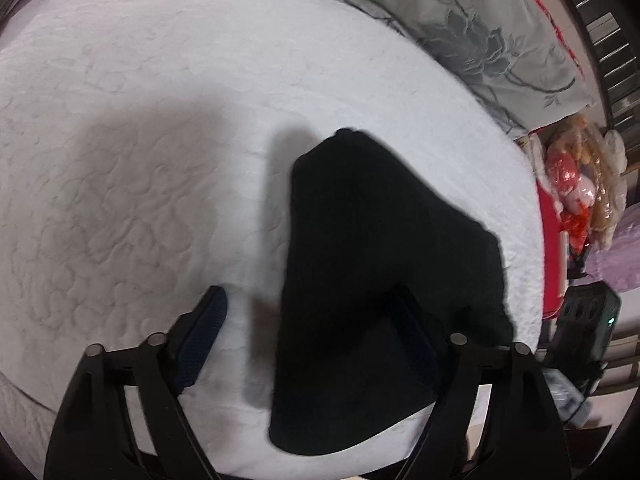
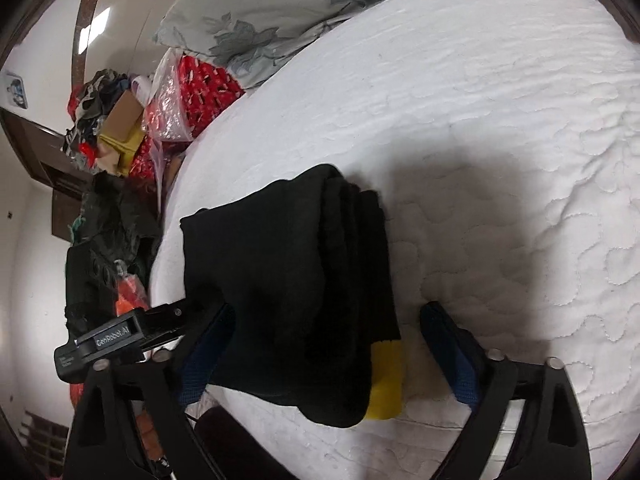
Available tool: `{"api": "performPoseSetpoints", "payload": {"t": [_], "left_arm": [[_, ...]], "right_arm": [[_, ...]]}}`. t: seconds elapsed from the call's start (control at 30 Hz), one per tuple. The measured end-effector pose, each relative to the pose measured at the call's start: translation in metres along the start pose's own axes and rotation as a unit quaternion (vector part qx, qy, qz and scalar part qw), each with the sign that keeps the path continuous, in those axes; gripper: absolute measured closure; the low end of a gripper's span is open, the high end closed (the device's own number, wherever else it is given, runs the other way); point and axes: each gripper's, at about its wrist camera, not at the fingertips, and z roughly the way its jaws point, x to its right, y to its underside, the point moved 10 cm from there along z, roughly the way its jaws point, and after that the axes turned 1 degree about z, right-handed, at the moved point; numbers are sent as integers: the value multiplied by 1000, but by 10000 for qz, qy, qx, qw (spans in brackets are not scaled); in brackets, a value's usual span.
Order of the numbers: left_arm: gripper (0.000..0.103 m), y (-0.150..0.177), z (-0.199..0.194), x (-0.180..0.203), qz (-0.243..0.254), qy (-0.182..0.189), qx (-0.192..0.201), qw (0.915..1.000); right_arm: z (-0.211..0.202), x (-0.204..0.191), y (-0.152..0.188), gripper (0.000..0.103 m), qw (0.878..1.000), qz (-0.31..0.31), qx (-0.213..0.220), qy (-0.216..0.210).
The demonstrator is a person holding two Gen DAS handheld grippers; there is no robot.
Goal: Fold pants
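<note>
White quilted bed [image 1: 140, 128] fills both views; grey floral pillow [image 1: 460, 24] at its far edge. Black pants [image 2: 296, 280] lie folded in a stacked bundle near the bed's near edge, a yellow patch [image 2: 386, 380] showing at the near end. Left gripper [image 1: 316, 340]: jaws apart, the bundle between them. Right gripper [image 2: 328, 344]: jaws apart, straddling the bundle.

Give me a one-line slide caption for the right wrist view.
Folded black pants with a yellow patch lie on the white quilted mattress between the open right gripper fingers.
</note>
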Motion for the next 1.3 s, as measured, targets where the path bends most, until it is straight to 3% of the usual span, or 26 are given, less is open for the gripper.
{"api": "performPoseSetpoints", "payload": {"t": [0.03,0.07,0.13,0.27,0.33,0.5,0.67,0.8,0.9,0.93,1.03,1.13,1.2,1.3], "left_arm": [[64,1,1,8,27,235,-106,9997],[64,3,1,13,30,275,-190,9994],[69,4,-5,16,106,269,-154,9995],[70,13,-24,12,-79,563,-186,9982],[70,10,-32,9,-50,517,-67,9986],[70,-30,-54,-8,-100,331,314,9989],[70,-102,-84,-32,-157,-32,787,9968],[70,-136,-80,-63,-136,-763,996,9920],[70,-140,-57,-101,-134,-1721,799,9817],[66,-138,-52,-110,-80,-1887,741,9792],[56,-133,-61,-117,-30,-1953,974,9759],[55,-123,-77,-111,84,-2260,1254,9660],[54,-118,-84,-103,112,-2337,1380,9624],[36,-101,-92,-94,30,-2335,1601,9591]], "right_arm": [[0,-2,0,49,9999,-107,-22,86],[1,-3,0,60,9999,-120,-57,95],[-4,-9,1,65,9996,-188,21,192],[-16,-19,5,68,9998,-116,142,58],[-17,-28,10,68,9999,-121,109,-40],[-1,-63,-10,68,9996,-211,96,-161],[26,-114,-60,68,9986,-292,200,-389],[63,-143,-90,67,9986,-372,234,-304],[104,-139,-91,61,9985,-487,-38,266],[115,-132,-89,58,9969,-530,-151,560],[107,-136,-90,54,9958,-675,-2,613],[81,-136,-90,42,9909,-939,178,947],[61,-138,-88,24,9854,-1105,292,1261],[25,-143,-80,8,9743,-1366,584,1691]]}}
